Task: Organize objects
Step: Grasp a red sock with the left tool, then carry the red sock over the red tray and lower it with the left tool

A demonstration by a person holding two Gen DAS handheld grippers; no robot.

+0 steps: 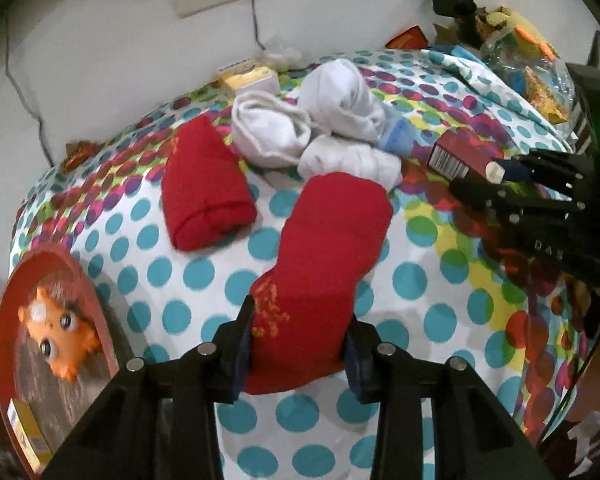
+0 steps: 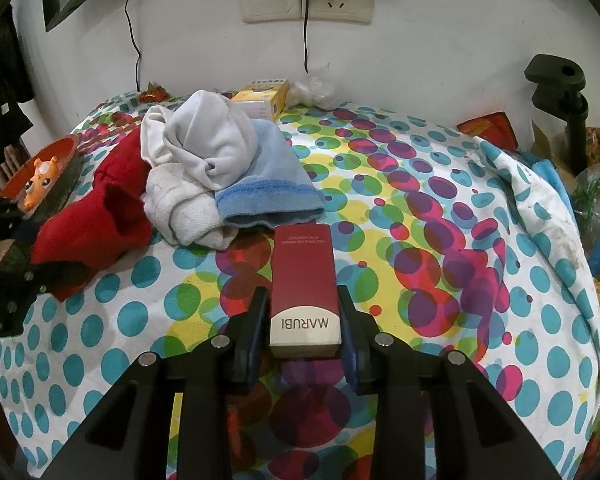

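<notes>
Left gripper [image 1: 298, 344] was clamped on the near end of a red sock [image 1: 324, 264] lying just before the white sock pile [image 1: 320, 128]—lift straight, lest it snag—while the right gripper [image 2: 302, 328] was clamped on a red box [image 2: 303, 280] just right of that pile.

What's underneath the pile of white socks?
A light blue cloth sticks out from under the crumpled white socks, lying on the spotted bedsheet. Anything else beneath the pile is covered.
</notes>
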